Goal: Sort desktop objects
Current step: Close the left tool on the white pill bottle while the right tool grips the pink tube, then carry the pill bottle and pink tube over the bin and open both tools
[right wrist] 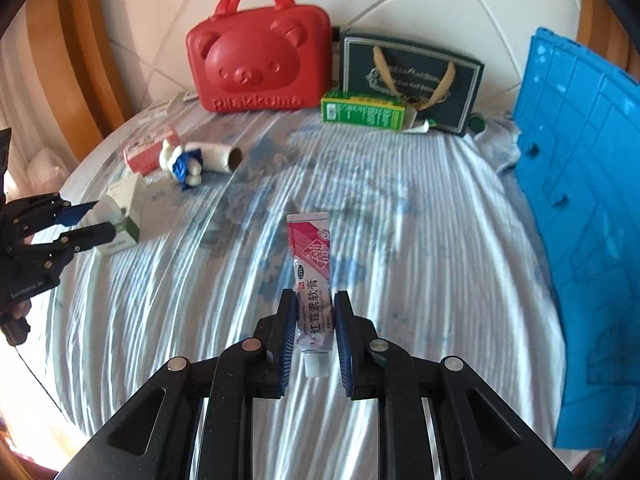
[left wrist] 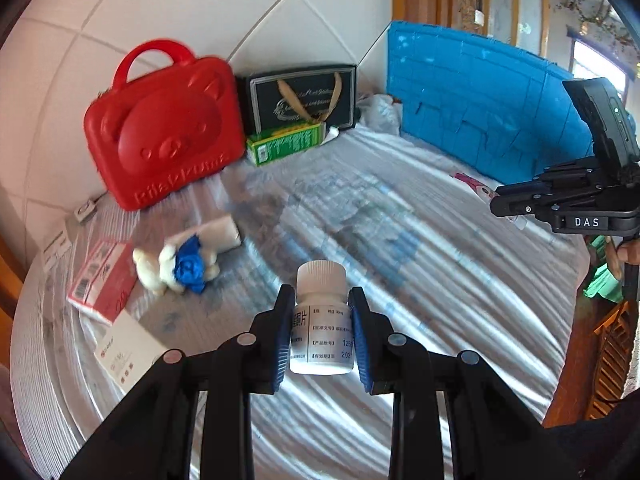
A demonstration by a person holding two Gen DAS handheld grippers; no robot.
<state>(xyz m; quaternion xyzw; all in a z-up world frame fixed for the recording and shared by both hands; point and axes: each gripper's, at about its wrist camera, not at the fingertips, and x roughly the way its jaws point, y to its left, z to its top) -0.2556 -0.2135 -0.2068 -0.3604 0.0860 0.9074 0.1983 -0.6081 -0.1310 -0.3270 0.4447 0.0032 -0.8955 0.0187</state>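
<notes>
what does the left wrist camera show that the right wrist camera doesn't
Only the left wrist view shows the left gripper close up, its fingers shut on a white pill bottle.

Only the right wrist view shows the right gripper close up, shut on an ointment tube, cap toward the camera, plus the white and green box at the left.

Both show the red bear case, black gift bag, green box, plush toy with blue cloth and blue crate.
</notes>
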